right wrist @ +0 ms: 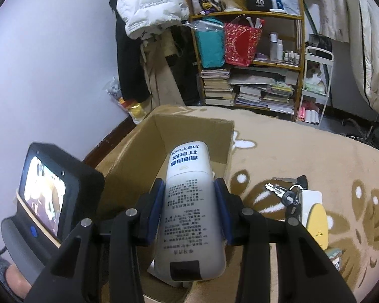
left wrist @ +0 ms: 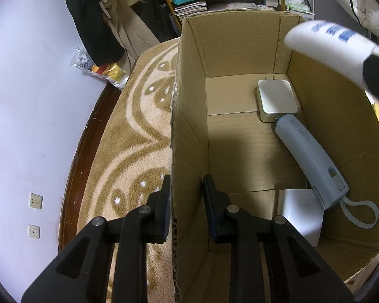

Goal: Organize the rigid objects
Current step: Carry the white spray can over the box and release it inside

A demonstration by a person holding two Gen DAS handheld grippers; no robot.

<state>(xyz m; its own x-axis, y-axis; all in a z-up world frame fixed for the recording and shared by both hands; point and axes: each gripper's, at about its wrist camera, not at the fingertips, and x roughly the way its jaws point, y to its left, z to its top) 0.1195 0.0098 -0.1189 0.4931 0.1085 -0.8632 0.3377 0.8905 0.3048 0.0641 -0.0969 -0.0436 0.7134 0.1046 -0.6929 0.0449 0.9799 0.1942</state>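
Note:
An open cardboard box (left wrist: 240,45) stands on the patterned blanket. Inside lie a white plug-in charger (left wrist: 278,98), a grey-blue device with a strap (left wrist: 310,159) and a silver block (left wrist: 300,212). My left gripper (left wrist: 186,184) straddles the box's left wall, one finger outside and one inside, with a gap showing on the inner side. My right gripper (right wrist: 189,189) is shut on a white bottle with blue print (right wrist: 189,202), held over the box (right wrist: 128,161). In the left wrist view the bottle (left wrist: 328,48) hangs at the upper right above the rim.
On the blanket right of the box lie a bunch of keys (right wrist: 285,192) and a white and yellow object (right wrist: 313,214). A bookshelf (right wrist: 252,75) and hanging coats (right wrist: 149,7) stand behind. The bed's wooden edge (left wrist: 73,164) and a wall run along the left.

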